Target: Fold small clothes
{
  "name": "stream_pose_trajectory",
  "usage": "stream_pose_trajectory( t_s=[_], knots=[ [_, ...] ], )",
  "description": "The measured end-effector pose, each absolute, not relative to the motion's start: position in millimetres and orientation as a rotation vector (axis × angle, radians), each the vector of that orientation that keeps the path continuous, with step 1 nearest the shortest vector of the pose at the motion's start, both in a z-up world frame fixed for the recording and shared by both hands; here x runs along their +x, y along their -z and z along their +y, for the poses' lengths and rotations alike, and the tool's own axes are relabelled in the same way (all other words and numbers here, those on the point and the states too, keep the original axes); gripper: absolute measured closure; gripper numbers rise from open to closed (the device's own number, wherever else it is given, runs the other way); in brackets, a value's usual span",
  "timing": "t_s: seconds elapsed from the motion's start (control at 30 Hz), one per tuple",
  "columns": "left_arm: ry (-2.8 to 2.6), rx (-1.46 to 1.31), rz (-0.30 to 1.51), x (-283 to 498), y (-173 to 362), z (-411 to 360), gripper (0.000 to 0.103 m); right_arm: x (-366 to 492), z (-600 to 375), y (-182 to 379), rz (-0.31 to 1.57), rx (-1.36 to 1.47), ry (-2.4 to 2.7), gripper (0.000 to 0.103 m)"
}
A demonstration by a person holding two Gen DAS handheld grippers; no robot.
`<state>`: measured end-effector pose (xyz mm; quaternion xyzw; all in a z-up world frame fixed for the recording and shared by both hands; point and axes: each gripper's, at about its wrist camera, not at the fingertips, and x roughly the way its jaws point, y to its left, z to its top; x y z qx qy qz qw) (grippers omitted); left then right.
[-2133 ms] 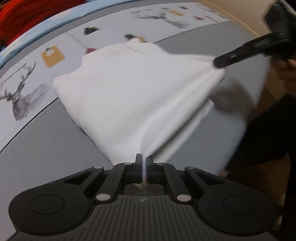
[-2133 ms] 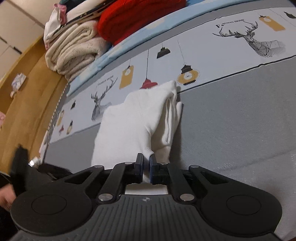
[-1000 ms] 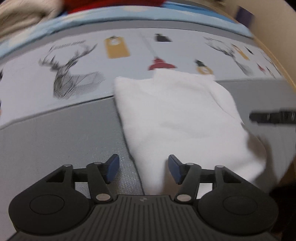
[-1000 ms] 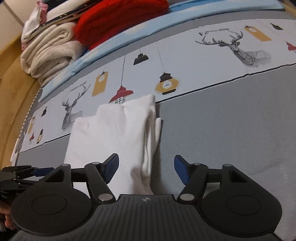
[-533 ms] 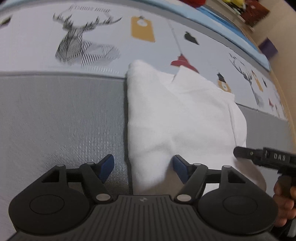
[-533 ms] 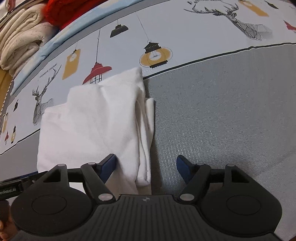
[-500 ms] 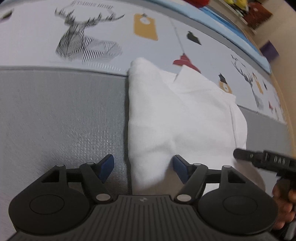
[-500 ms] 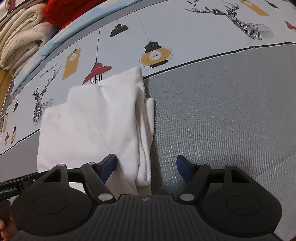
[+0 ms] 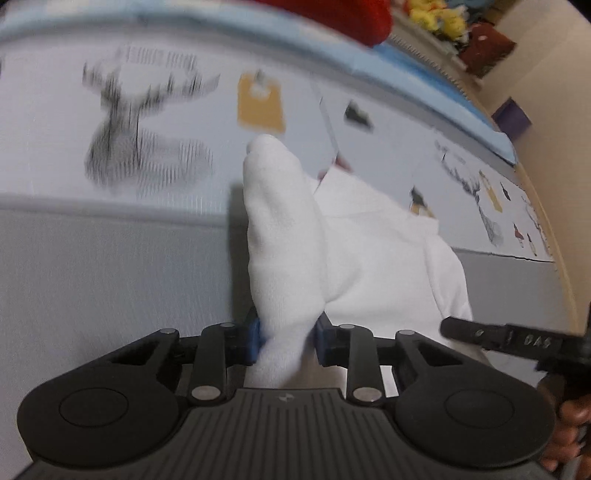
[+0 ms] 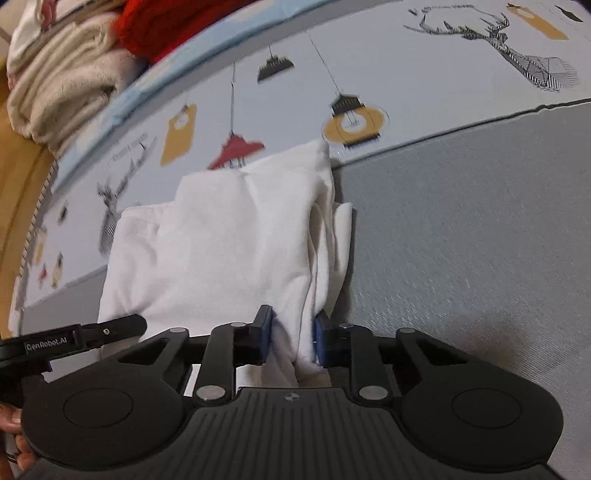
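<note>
A folded white garment (image 9: 373, 254) lies on a grey bedsheet with a printed band. My left gripper (image 9: 286, 338) is shut on the garment's near left edge, which bunches up into a ridge (image 9: 282, 229) between the blue pads. My right gripper (image 10: 291, 338) is shut on the near right edge of the same white garment (image 10: 221, 240), where several layers stack. Each gripper's finger shows in the other's view: the right one (image 9: 491, 336) and the left one (image 10: 85, 338).
The sheet's grey part (image 10: 461, 240) meets a pale band printed with deer and lamps (image 10: 351, 118). Folded beige blankets (image 10: 59, 85) and a red knit (image 10: 166, 26) are stacked at the back. A wooden bed edge (image 10: 18, 192) runs along the left.
Both grippers were open around the garment's near edge half a second ago. Now both have closed on it, and the left edge has lifted into a ridge.
</note>
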<state>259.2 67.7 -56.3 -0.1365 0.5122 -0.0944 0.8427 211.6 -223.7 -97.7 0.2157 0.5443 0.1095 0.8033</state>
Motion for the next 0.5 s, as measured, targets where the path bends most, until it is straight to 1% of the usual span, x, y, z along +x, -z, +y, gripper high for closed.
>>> stream_pose_trajectory(
  t_s=[0.07, 0.1, 0.17, 0.2, 0.23, 0.27, 0.4, 0.43, 0.47, 0.5],
  knots=[
    [0.189, -0.279, 0.994, 259, 40, 71, 0.071, 213, -221, 88, 1.105, 0.492, -0.247, 0.087],
    [0.184, -0.294, 0.946, 259, 32, 74, 0.068, 214, -219, 81, 1.055, 0.507, -0.258, 0.087],
    [0.144, -0.319, 0.841, 257, 17, 82, 0.052, 213, -216, 62, 0.924, 0.502, -0.272, 0.086],
    [0.109, -0.315, 0.811, 257, 13, 86, 0.031, 213, -214, 54, 0.858, 0.494, -0.264, 0.082],
    [0.088, -0.312, 0.807, 258, 13, 89, 0.024, 214, -212, 51, 0.822, 0.487, -0.236, 0.079],
    [0.082, -0.316, 0.834, 260, 16, 92, 0.024, 216, -213, 52, 0.823, 0.486, -0.209, 0.075],
    [0.085, -0.362, 1.032, 268, 45, 97, 0.025, 226, -213, 74, 0.964, 0.487, -0.136, 0.074],
    [0.082, -0.365, 1.062, 268, 50, 99, 0.025, 227, -212, 76, 0.979, 0.475, -0.125, 0.071],
    [0.08, -0.371, 1.09, 269, 55, 99, 0.025, 227, -212, 76, 0.989, 0.464, -0.122, 0.063],
    [0.082, -0.378, 1.12, 270, 61, 99, 0.026, 226, -212, 76, 0.99, 0.459, -0.124, 0.058]
  ],
)
